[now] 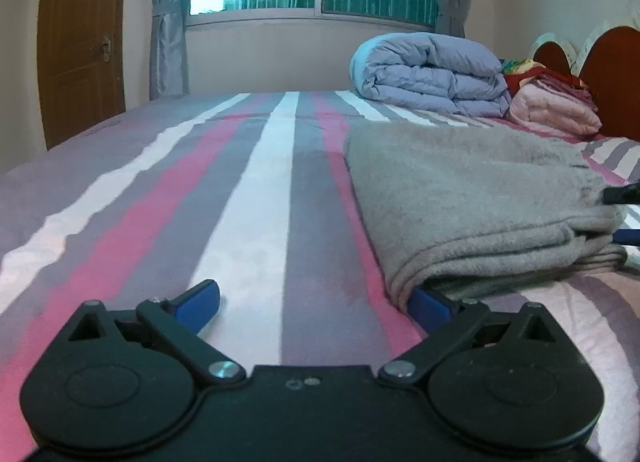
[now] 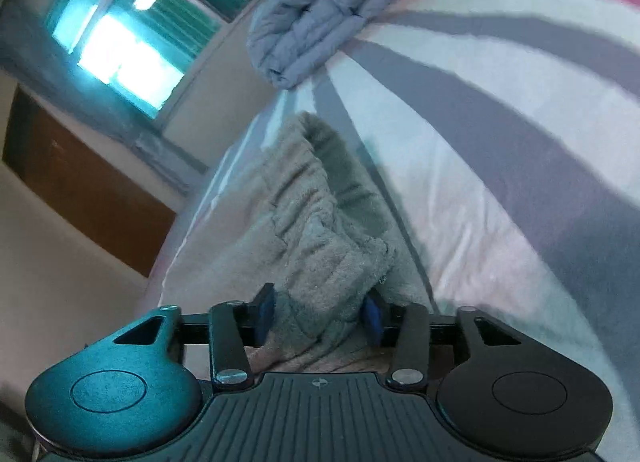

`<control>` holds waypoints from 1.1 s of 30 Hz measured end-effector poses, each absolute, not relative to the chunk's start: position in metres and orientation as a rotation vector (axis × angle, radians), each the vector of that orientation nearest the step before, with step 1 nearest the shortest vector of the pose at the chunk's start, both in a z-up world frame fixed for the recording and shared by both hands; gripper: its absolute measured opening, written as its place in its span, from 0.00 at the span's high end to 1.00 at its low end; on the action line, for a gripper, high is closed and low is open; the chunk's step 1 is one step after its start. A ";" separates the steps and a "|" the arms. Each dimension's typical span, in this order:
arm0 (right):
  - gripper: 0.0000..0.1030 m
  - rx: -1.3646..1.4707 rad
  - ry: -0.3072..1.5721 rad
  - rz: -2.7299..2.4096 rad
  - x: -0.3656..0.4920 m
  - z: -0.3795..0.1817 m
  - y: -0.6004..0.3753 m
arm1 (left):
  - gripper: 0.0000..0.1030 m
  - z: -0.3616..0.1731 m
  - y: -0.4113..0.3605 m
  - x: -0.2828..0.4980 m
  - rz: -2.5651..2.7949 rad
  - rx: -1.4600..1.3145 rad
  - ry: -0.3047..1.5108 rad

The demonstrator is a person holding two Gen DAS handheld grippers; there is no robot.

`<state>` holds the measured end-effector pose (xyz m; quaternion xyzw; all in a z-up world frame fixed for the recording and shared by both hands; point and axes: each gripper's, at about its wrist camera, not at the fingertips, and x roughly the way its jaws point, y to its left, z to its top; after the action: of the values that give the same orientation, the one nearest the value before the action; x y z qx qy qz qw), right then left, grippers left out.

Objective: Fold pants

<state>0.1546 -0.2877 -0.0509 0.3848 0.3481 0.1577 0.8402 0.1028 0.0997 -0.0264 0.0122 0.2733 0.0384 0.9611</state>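
The grey fleece pants (image 1: 472, 197) lie folded in a thick stack on the striped bed, right of centre in the left wrist view. My left gripper (image 1: 316, 308) is open low over the sheet; its right blue pad (image 1: 430, 308) touches the stack's near left corner, its left pad (image 1: 198, 304) is on bare sheet. In the right wrist view, tilted sideways, my right gripper (image 2: 320, 320) has its blue pads on either side of a bunched fold of the pants (image 2: 320, 246). The right gripper's tips (image 1: 622, 195) show at the stack's right edge.
The striped bedsheet (image 1: 248, 197) stretches left and ahead. A rolled blue duvet (image 1: 428, 69) and pink folded bedding (image 1: 556, 109) sit at the far right by the headboard (image 1: 612, 73). A window, curtains and a brown door (image 1: 80, 41) stand beyond the bed.
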 end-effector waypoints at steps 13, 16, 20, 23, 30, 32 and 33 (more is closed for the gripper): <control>0.36 0.414 0.413 0.367 0.125 0.027 -0.271 | 0.08 0.019 0.109 0.163 0.017 -0.087 0.482; 0.37 0.287 0.515 0.403 0.151 0.009 -0.242 | 0.07 -0.009 0.095 0.196 0.017 -0.021 0.618; 0.28 0.261 0.798 0.361 0.185 -0.041 -0.239 | 0.06 -0.020 0.105 0.201 -0.019 -0.067 0.659; 0.28 0.316 0.677 0.403 0.166 -0.020 -0.261 | 0.08 -0.007 0.120 0.195 -0.045 -0.068 0.610; 0.28 0.727 0.774 0.473 0.191 -0.038 -0.316 | 0.20 -0.014 0.146 0.234 -0.271 -0.269 0.732; 0.28 0.796 0.826 0.471 0.201 -0.051 -0.330 | 0.23 -0.024 0.152 0.245 -0.316 -0.319 0.786; 0.28 0.806 0.859 0.475 0.205 -0.057 -0.332 | 0.22 -0.028 0.155 0.251 -0.349 -0.345 0.809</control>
<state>0.2051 -0.3319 -0.0571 0.3766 0.4014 0.2218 0.8049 0.2510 0.1549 -0.0284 -0.1660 0.3894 -0.1681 0.8902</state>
